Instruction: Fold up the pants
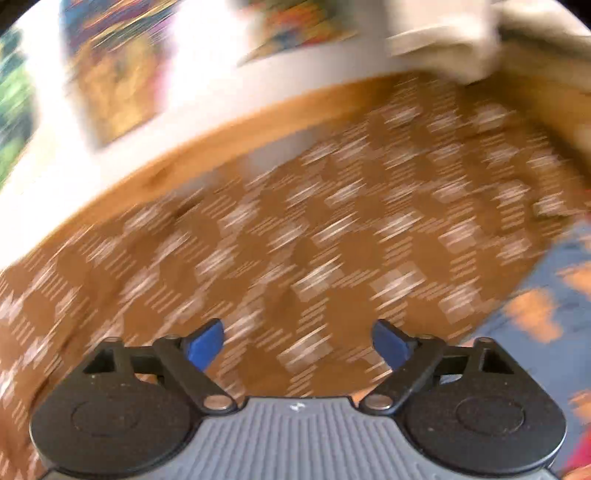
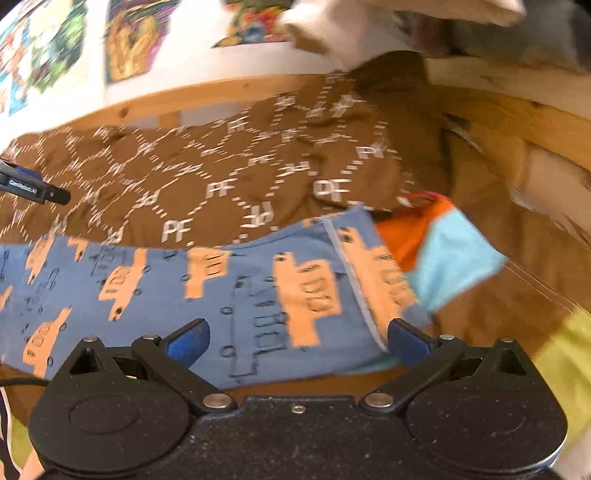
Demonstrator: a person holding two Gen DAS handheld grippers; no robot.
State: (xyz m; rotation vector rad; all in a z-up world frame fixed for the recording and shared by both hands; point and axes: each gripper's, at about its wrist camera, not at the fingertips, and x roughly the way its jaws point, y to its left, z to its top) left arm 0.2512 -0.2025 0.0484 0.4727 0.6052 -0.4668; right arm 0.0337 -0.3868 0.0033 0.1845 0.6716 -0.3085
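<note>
The blue pants [image 2: 236, 291], printed with orange vehicles, lie spread across a brown patterned bedspread [image 2: 229, 170]. My right gripper [image 2: 299, 339] hovers just above their near edge, open, with nothing between its blue pads. In the blurred left wrist view my left gripper [image 1: 298, 343] is open and empty above the brown bedspread [image 1: 295, 221]. There the pants [image 1: 543, 317] show only at the right edge. The tip of the left gripper [image 2: 35, 188] pokes in at the left of the right wrist view.
An orange and light-blue cloth [image 2: 443, 251] lies at the pants' right end. A wooden bed frame [image 2: 517, 122] runs behind and to the right. Posters [image 2: 129, 40] hang on the white wall. Pale bedding [image 2: 369, 22] is at the top, yellow-green fabric [image 2: 569, 354] lower right.
</note>
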